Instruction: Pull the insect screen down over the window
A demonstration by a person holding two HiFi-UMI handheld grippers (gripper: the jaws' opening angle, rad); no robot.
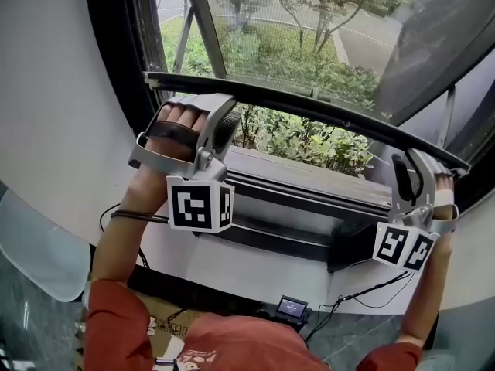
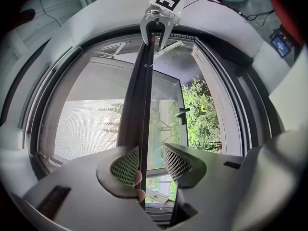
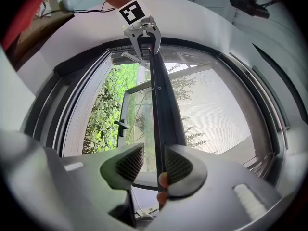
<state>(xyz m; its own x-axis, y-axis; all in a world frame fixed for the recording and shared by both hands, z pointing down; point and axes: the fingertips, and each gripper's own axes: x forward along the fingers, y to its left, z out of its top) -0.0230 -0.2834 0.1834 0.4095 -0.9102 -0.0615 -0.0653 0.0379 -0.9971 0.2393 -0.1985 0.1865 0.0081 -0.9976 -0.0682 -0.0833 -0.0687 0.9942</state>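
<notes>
Red sleeves [image 1: 116,323] fill the foot of the head view as a person reaches both arms up to a curved window. Each hand holds a gripper against the dark bottom bar [image 1: 309,110] of the insect screen [image 1: 294,37].

The bar sits partway down the opening. Grey mesh covers the glass above it, and below it a gap stays uncovered down to the window sill [image 1: 309,180] – green shrubs [image 1: 309,141] show through there.

The left gripper [image 1: 219,118] meets the bar near its left end, and the right gripper [image 1: 406,168] near its right end, well apart from the other.

In the left gripper view, the left gripper [image 2: 150,160] has its jaws released and set astride the bar [image 2: 139,105]. One meshed pad [image 2: 126,165] lies against the bar and the other stands clear of it. A fingertip [image 2: 138,178] shows beside the bar.

The right gripper view mirrors this – the right gripper [image 3: 148,163] is also spread across the bar [image 3: 161,105], with one pad [image 3: 178,166] touching it and daylight on the other side.

Each view shows the opposite gripper at the far end of the bar.

On the floor below the sill lies a small device with a lit display [image 1: 292,308], with black cables [image 1: 363,292] trailing near it.
</notes>
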